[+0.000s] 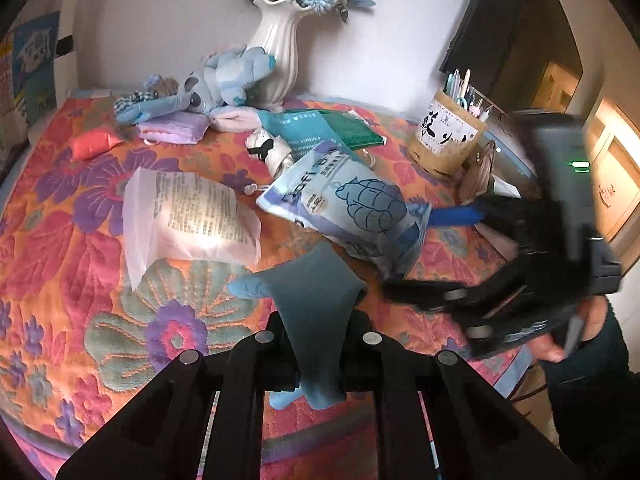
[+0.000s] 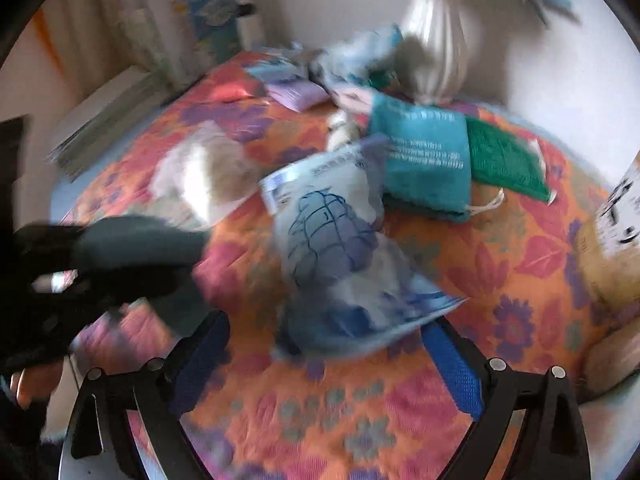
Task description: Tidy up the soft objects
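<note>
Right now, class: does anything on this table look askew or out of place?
Yes. The blue-and-white packet sits tilted, one end propped on the teal packet rather than lying flat. The soft toy sprawls over the purple pouch beside the vase. Nothing looks spilled or torn.

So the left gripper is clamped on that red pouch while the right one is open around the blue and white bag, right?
Not the red pouch, which lies far back on the cloth. The left wrist view shows the left gripper clamped on a dark teal sock. The right gripper is open around the blue and white bag.
</note>
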`<state>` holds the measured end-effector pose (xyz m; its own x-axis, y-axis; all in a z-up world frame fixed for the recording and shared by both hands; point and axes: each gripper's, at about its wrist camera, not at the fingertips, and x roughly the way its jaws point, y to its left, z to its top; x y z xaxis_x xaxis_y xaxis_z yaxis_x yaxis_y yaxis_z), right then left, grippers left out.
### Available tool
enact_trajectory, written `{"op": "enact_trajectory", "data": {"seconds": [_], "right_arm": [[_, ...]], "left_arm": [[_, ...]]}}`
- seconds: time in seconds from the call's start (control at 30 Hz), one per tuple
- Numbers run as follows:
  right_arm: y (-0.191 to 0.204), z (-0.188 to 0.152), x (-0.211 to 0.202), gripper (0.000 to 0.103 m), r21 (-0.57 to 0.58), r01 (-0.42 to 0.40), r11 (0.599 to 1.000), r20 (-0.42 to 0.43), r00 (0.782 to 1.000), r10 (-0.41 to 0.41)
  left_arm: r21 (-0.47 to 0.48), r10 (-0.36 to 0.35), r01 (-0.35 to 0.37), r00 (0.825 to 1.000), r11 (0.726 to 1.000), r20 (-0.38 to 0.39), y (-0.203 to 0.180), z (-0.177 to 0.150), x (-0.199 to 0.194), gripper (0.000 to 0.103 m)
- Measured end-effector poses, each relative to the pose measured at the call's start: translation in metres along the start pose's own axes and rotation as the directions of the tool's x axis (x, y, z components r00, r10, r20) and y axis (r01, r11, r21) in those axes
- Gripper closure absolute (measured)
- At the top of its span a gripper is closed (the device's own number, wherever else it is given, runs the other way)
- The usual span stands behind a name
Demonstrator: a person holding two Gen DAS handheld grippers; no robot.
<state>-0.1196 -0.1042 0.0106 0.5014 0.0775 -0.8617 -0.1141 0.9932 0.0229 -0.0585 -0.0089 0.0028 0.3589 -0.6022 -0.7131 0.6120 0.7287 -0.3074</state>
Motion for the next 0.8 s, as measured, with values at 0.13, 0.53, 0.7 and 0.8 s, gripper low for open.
{"op": "enact_trajectory", "data": {"seconds": [0.13, 0.53, 0.7, 0.8], "right_arm": [[-0.006, 0.000, -0.034, 0.004, -0.031, 0.079, 0.996, 0.086, 0.993, -0.076], [0.006, 0.027, 0.023, 0.044, 0.020, 0.073, 0.997, -0.039, 0.997, -0.072], [-0.008, 0.028, -0.019, 0.044, 0.107, 0.056, 0.993, 0.053, 0.997, -0.062], [-0.028, 0.033, -0.058, 0.044, 0.179, 0.086, 0.980, 0.125, 0.986, -0.109]], "left_arm": [[-0.006, -0.005, 0.005, 1.000, 1.000, 0.002, 0.001, 0.000, 0.000, 0.095], [0.005, 0.039, -0.039, 0.999, 0.999, 0.037, -0.003, 0.009, -0.012, 0.095], [0.070, 0.020, -0.028, 0.994, 0.997, 0.109, -0.029, 0.051, -0.019, 0.095], [0.118, -0.012, -0.005, 0.989, 0.993, 0.145, -0.052, 0.080, -0.020, 0.095]]}}
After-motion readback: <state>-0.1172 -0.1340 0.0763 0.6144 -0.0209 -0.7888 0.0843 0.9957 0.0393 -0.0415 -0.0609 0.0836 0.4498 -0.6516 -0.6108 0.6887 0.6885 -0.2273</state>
